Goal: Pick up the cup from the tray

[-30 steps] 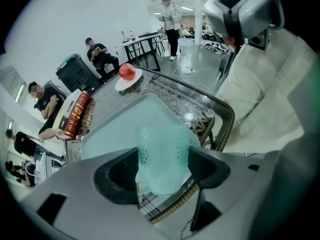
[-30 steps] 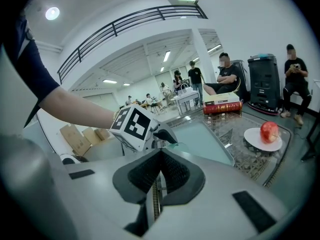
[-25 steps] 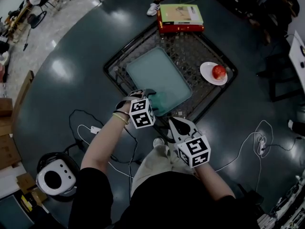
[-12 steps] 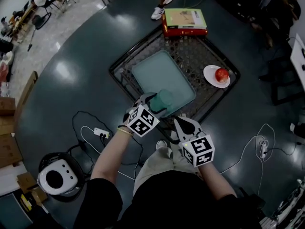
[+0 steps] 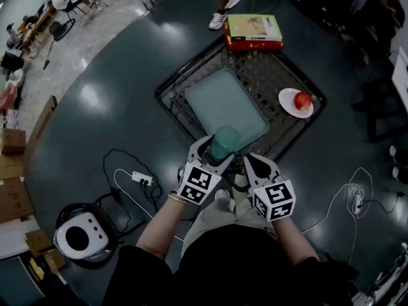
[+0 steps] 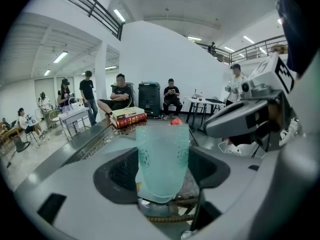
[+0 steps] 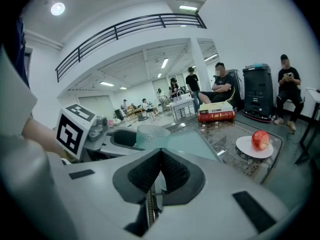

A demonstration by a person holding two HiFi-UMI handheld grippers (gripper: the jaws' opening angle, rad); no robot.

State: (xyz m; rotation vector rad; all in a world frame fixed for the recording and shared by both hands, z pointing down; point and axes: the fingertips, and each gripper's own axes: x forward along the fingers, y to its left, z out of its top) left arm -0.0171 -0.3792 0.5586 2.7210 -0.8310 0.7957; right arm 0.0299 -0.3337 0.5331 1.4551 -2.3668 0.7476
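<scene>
Gripping cup (image 5: 225, 139) between jaws, left gripper (image 5: 215, 150) holds it upright over near edge of tray (image 5: 220, 97), apparently lifted clear. Right gripper (image 5: 254, 162) idle alongside, jaws together, empty. Pickup looks essentially done.

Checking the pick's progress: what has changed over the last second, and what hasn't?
The left gripper, shut on the cup, has lifted it from the tray toward the person. The right gripper stays shut and empty; apple, plate and books are unmoved.

left gripper (image 6: 163, 196) jaws clamped on teal cup (image 6: 162, 156), cup upright; right gripper (image 6: 243, 120) just beside, at right; book stack (image 6: 128, 118) behind
</scene>
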